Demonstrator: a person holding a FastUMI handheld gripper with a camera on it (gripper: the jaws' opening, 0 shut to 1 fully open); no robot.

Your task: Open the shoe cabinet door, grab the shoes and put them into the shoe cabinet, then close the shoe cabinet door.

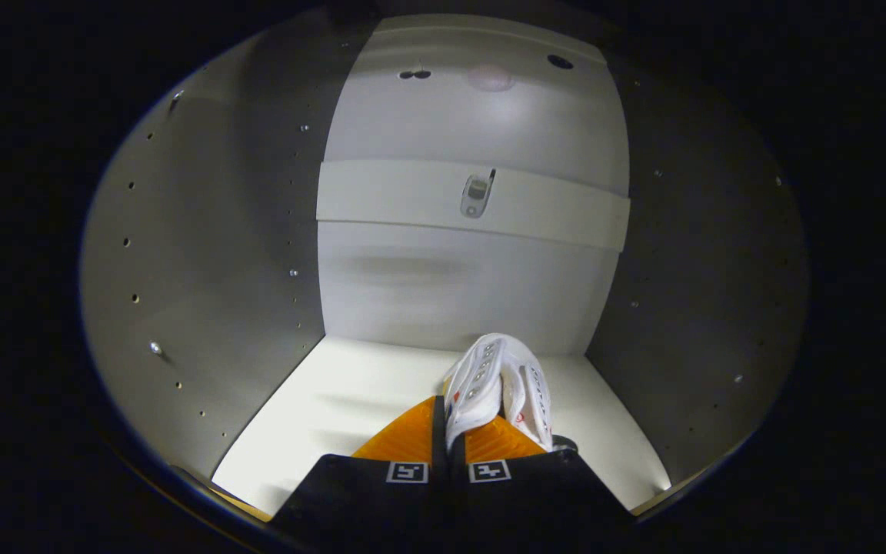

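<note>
I had the gripper (454,435) pushed well inside the shoe cabinet (204,254), pointing level at its back wall, with the fingers low over the cabinet floor (335,408). The jaws stood narrow, nearly together, and both fingers pressed on the near edge of the white shoe (498,381), so I was holding it pinched between them.

Around me the compartment was pale and plain. Grey side panels with rows of small holes rose on either hand. The back wall (466,115) was brightly lit, and a wide horizontal rail (566,215) ran across it with a small metal fitting (477,195) at its middle. Above the rail I saw a dark round hole (560,61) near the top right corner of the back wall.

The shoe ran forward from the fingertips toward the back edge of the floor, a little toward the right side panel, its upper with the eyelets turned toward me. Whether its sole was resting on the floor I could not tell.
</note>
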